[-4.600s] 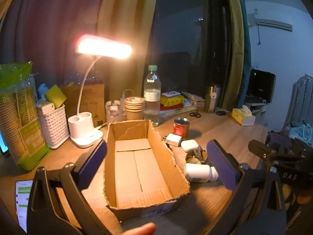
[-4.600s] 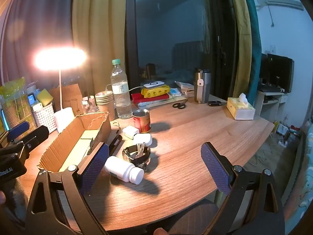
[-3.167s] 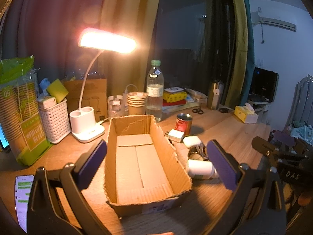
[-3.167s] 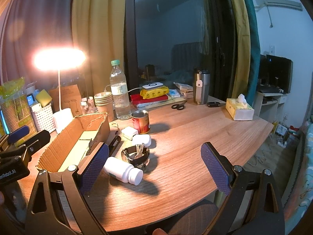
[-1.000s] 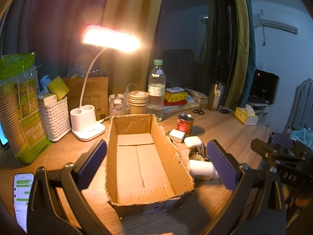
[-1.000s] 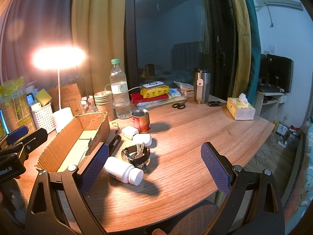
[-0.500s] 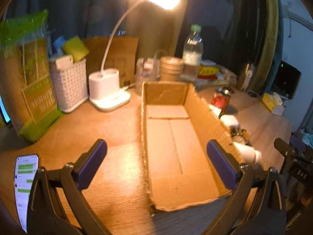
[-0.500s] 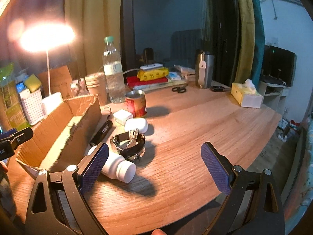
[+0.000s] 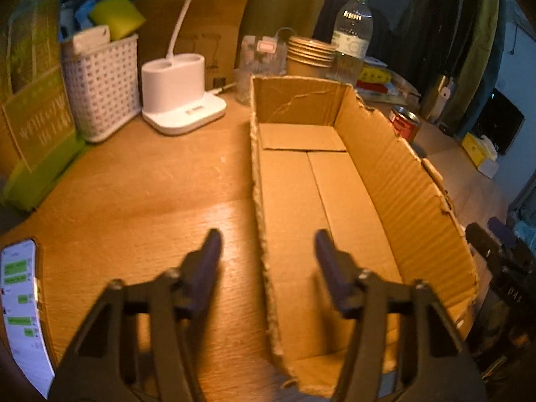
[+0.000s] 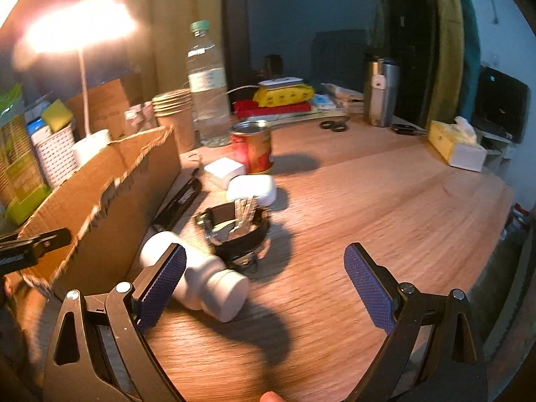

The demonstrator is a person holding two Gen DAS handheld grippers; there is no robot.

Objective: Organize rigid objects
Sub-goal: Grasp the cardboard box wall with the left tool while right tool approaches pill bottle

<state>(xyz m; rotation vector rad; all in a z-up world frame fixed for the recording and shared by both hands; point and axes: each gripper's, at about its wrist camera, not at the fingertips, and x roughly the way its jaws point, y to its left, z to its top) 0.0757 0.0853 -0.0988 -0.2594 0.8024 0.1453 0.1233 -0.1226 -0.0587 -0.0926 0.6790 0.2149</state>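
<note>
An empty open cardboard box [image 9: 338,184] lies on the wooden desk; its side wall shows in the right wrist view [image 10: 100,194]. My left gripper [image 9: 266,244] is open, its jaws straddling the box's near left wall. My right gripper [image 10: 264,261] is open and empty, just above a white pill bottle [image 10: 201,283] lying on its side. Behind the bottle sit a black strap with keys [image 10: 238,224], a white case [image 10: 251,189], a white adapter [image 10: 224,169], a red can [image 10: 253,147] and a black pen-like item [image 10: 179,202].
A lamp base [image 9: 181,100], a white basket [image 9: 100,83], paper cups [image 9: 310,55] and a water bottle [image 9: 351,30] stand behind the box. A phone [image 9: 21,308] lies at the front left. A tissue box [image 10: 457,147], a steel tumbler [image 10: 382,90] and scissors [image 10: 333,124] are at the back right.
Both grippers have dropped and moved forward. The left one has narrowed its jaws over the box's near left wall. The right one has closed in on the pill bottle.
</note>
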